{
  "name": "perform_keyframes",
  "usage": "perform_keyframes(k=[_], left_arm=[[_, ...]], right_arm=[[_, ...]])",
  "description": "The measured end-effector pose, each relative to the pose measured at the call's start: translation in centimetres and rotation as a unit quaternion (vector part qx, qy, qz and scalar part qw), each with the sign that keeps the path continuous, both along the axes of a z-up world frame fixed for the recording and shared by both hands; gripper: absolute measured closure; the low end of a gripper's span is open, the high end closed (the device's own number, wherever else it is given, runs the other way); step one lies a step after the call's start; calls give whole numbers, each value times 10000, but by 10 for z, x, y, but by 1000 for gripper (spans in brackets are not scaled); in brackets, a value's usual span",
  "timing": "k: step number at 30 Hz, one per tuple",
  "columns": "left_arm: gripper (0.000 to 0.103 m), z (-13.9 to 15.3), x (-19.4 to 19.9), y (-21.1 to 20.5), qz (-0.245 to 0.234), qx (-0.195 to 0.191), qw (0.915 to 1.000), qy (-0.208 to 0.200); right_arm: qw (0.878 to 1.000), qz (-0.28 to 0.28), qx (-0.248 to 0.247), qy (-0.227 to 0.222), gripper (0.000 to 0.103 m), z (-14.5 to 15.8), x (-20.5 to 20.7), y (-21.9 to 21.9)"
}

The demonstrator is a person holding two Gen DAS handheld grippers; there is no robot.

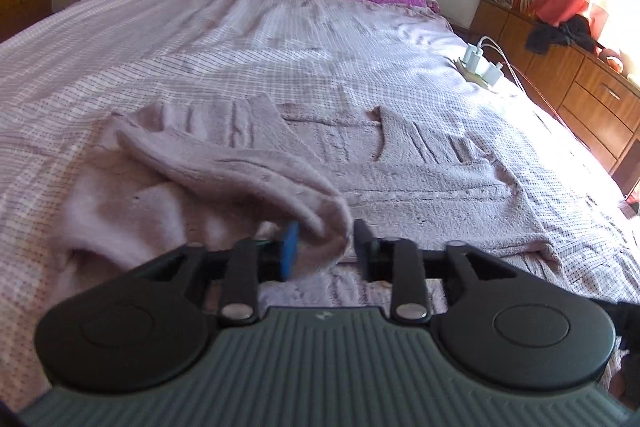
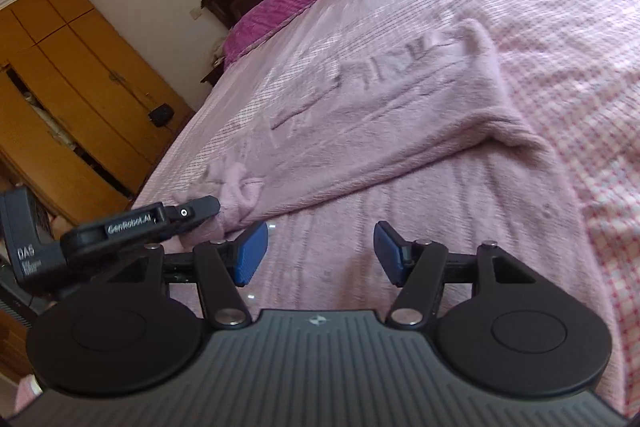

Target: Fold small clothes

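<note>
Fuzzy pale-pink garment lies spread on the bed near its foot edge. Left gripper clamps a lifted, folded-over corner. Right gripper fingers stand apart, holding nothing.

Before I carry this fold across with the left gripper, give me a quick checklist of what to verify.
1. Left gripper has the pink fleece garment pinched: ok, cloth sits between the fingers.
2. Lifted edge is a single layer: cannot tell, it bunches at the grip.
3. Right gripper free: ok, open and holding nothing, above the cloth.
4. Rest of the garment lies flat on the bedspread: not ok, the left side is rumpled.
5. Charger plugs out of the way: ok, apart from the garment.
</note>
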State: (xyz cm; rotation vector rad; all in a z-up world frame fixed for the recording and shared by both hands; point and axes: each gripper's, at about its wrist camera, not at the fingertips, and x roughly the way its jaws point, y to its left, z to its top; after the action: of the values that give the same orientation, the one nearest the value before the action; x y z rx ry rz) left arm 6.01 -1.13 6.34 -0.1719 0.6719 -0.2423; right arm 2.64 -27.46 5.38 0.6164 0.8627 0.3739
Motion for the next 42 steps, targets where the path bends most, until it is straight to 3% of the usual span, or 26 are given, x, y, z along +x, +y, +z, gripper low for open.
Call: perform_keyframes(k=[4, 9, 13, 20, 21, 23, 25, 28, 31, 33, 36, 42], left_arm=[[64, 10, -13, 22, 137, 44, 9998, -98], [63, 5, -22, 51, 595, 461, 9972, -33], [63, -10, -22, 82, 848, 39, 9961, 249], [63, -26, -12, 98, 842, -204, 9958, 286], [63, -26, -11, 99, 827, -221, 9960, 251], [63, -29, -8, 101, 822, -217, 9961, 242], [63, -33, -5, 103, 864, -225, 9956, 292], [63, -35, -4, 107, 913, -368, 9946, 320], [63, -37, -4, 107, 898, -340, 9948, 338], [63, -38, -4, 105, 894, -288, 9950, 335], [63, -40, -4, 102, 889, -179, 9954, 316], [63, -38, -3, 101, 842, -102, 9958, 341]], right_arm=[[9987, 380, 286, 164, 36, 8, 24, 26], [9949, 746, 513, 450, 36, 8, 67, 68], [9898, 878, 688, 884, 36, 1, 104, 98], [9855, 1009, 235, 1347, 38, -13, 137, 142], [9858, 1053, 146, 1296, 40, -12, 138, 145], [9859, 1266, -89, 1086, 78, -5, 141, 155], [9861, 1412, -368, 792, 83, 10, 142, 162], [9833, 1611, -838, -144, 84, 49, 141, 167], [9689, 1609, -1497, -1139, 84, 82, 136, 166], [9597, 1582, -1817, -1448, 84, 87, 133, 162], [9569, 1581, -2012, -1371, 84, 69, 132, 150], [9642, 1381, -2184, -598, 81, -13, 134, 125]])
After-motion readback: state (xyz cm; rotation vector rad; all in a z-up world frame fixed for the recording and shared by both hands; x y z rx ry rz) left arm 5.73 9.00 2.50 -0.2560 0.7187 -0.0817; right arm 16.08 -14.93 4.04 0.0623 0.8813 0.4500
